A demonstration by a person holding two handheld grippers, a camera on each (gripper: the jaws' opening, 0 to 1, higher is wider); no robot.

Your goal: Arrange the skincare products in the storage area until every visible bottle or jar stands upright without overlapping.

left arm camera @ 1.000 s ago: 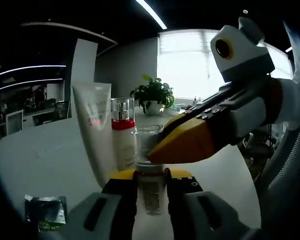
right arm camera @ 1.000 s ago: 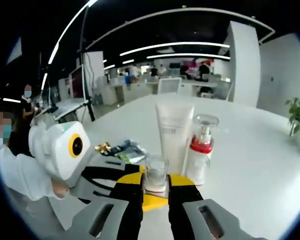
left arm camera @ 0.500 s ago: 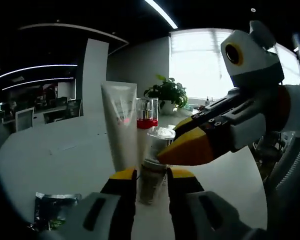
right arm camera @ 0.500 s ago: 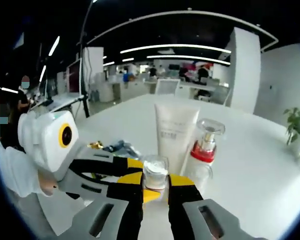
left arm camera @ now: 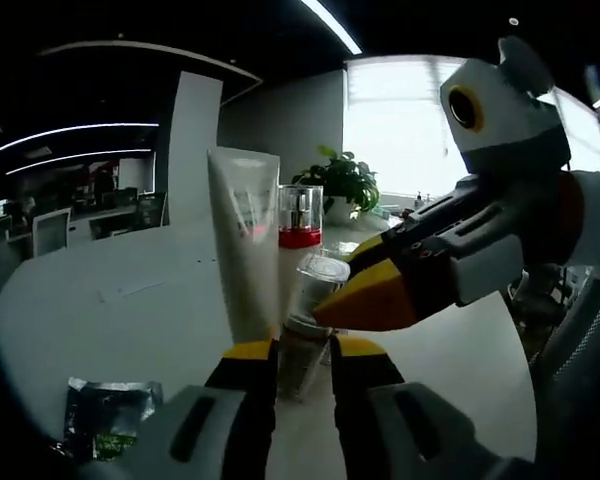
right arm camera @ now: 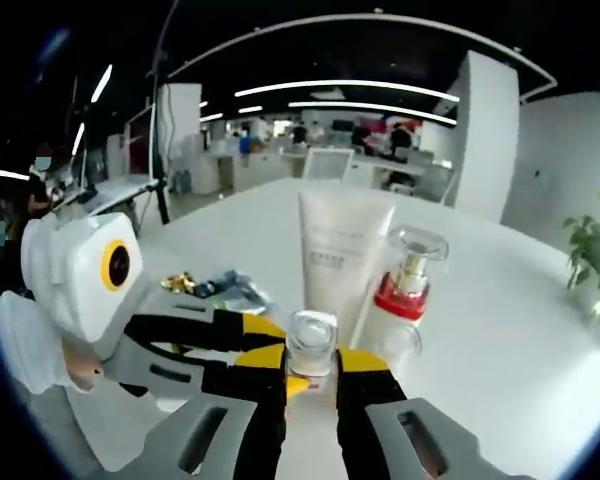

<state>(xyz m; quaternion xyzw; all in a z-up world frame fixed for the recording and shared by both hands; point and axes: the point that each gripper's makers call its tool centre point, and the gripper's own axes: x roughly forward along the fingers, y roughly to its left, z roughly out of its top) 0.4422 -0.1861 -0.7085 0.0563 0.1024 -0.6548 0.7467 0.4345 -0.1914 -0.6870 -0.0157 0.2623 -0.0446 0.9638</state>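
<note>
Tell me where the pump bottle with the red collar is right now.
The pump bottle stands upright on the white table, close beside the white tube, on that tube's right in the right gripper view, just behind the small clear bottle.

The grey-bodied left gripper point(left arm camera: 302, 352) and matching right gripper point(right arm camera: 312, 365) carry black jaws with yellow tips; a white sleeve point(right arm camera: 25, 345) sits at left.

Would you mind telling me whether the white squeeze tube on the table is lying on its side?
No, the white squeeze tube stands upright on the white table, beside the clear pump bottle with the red collar.
</note>
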